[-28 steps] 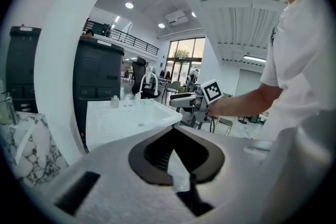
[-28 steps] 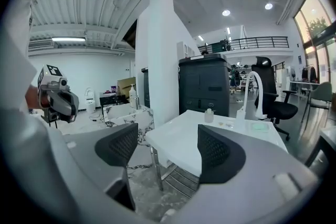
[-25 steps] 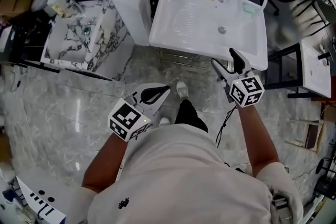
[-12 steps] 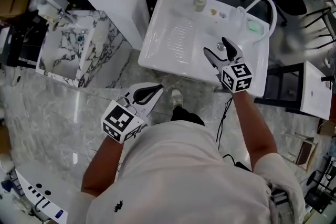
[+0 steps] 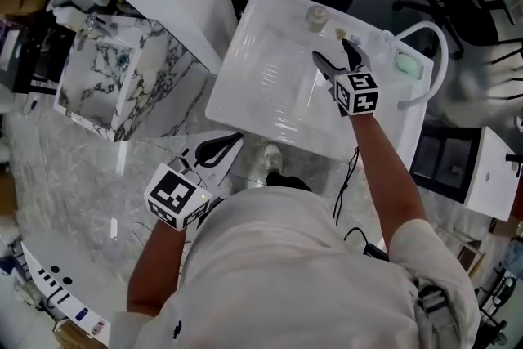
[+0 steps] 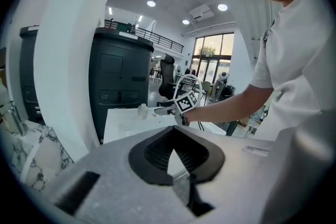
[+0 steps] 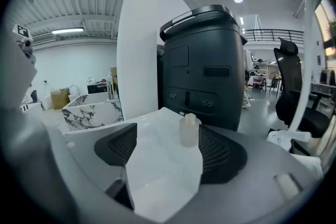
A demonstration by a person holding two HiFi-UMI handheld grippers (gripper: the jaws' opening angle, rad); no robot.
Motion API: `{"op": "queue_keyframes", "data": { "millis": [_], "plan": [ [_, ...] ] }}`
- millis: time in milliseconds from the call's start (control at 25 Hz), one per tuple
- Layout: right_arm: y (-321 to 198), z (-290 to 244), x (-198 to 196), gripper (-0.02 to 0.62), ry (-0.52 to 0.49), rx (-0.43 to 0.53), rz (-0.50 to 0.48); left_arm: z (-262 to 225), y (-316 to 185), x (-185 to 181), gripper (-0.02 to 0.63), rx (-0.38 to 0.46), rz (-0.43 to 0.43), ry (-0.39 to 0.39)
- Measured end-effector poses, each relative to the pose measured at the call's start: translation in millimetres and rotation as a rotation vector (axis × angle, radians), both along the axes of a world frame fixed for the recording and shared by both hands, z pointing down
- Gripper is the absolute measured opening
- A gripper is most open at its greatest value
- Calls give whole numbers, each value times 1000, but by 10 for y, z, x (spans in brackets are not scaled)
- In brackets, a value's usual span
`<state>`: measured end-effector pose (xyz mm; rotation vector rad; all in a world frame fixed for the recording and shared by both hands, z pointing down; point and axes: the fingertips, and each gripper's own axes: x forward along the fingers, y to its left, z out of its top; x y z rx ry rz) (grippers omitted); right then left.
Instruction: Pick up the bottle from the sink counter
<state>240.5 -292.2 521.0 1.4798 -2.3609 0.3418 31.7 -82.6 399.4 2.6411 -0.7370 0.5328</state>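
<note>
White sink counter (image 5: 245, 106) with a ribbed drainboard (image 5: 276, 71) left of the right gripper (image 5: 335, 53). A small clear bottle (image 5: 315, 15) stands upright ahead of the spread jaws. A green pad (image 5: 409, 64) lies to the gripper's right.

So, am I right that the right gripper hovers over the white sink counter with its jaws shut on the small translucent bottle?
Not quite: the right gripper hovers over the white sink counter, but its jaws stand open, with the small translucent bottle standing beyond them, untouched, as the right gripper view shows.
</note>
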Motion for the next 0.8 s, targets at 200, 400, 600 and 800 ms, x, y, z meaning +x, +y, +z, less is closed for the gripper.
{"op": "queue_keyframes", "data": {
  "millis": [200, 400, 600, 800],
  "plan": [
    [-506, 346, 54, 380, 10, -34, 3, 38, -162, 25, 6, -11, -40, -25],
    [-910, 611, 67, 382, 27, -57, 24, 61, -297, -58, 6, -29, -68, -41],
    [-1171, 827, 79, 388, 38, -82, 49, 89, -436, -123, 6, -42, -95, -48],
    [-1351, 997, 59, 394, 41, -92, 64, 167, -511, -181, 6, -52, -106, -60]
  ]
}}
